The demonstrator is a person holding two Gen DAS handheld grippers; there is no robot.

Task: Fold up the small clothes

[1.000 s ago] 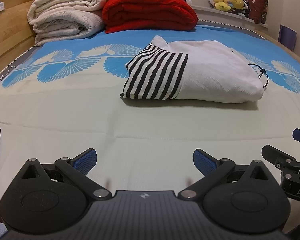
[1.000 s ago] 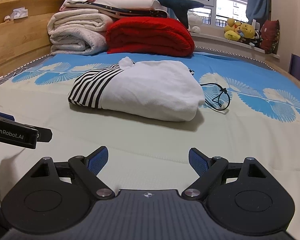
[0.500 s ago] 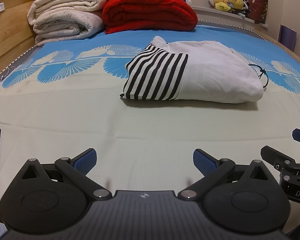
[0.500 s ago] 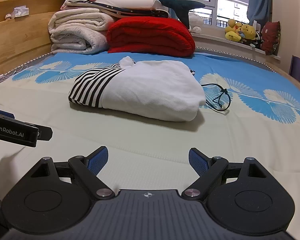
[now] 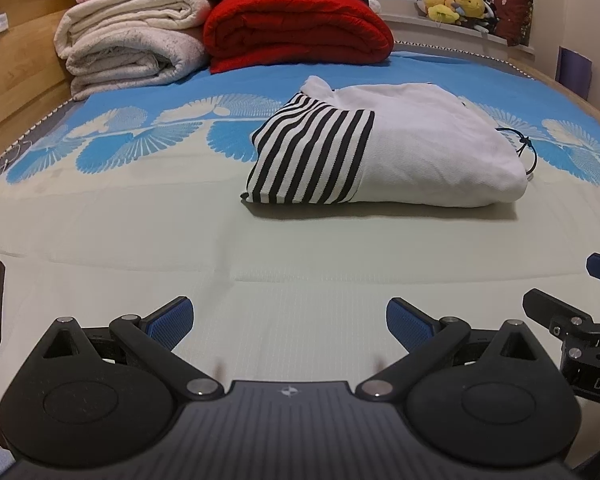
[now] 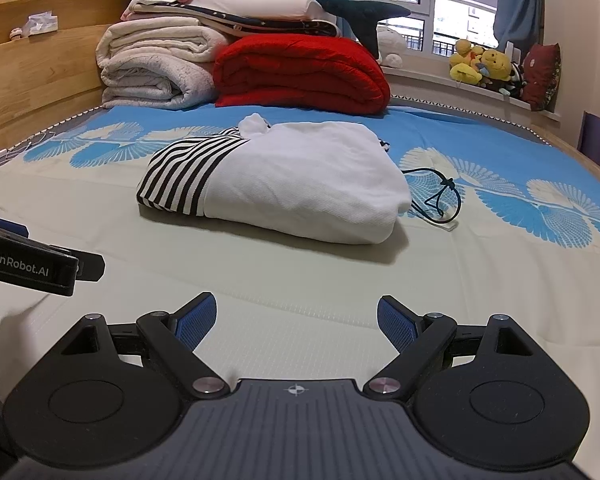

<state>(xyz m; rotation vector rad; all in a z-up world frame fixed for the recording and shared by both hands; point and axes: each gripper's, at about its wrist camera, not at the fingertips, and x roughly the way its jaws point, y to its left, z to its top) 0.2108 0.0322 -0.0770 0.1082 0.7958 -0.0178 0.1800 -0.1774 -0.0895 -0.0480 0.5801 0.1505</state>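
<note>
A folded garment, white with a black-striped part, is seen lying on the bed, well ahead of the left gripper and right gripper, both of which are held with jaws apart and nothing between them.

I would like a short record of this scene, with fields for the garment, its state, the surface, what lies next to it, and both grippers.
garment: white top with striped part
state: folded, lying flat
surface: bed sheet
beside it: dark cord, at its right end
left gripper: open, empty
right gripper: open, empty
</note>
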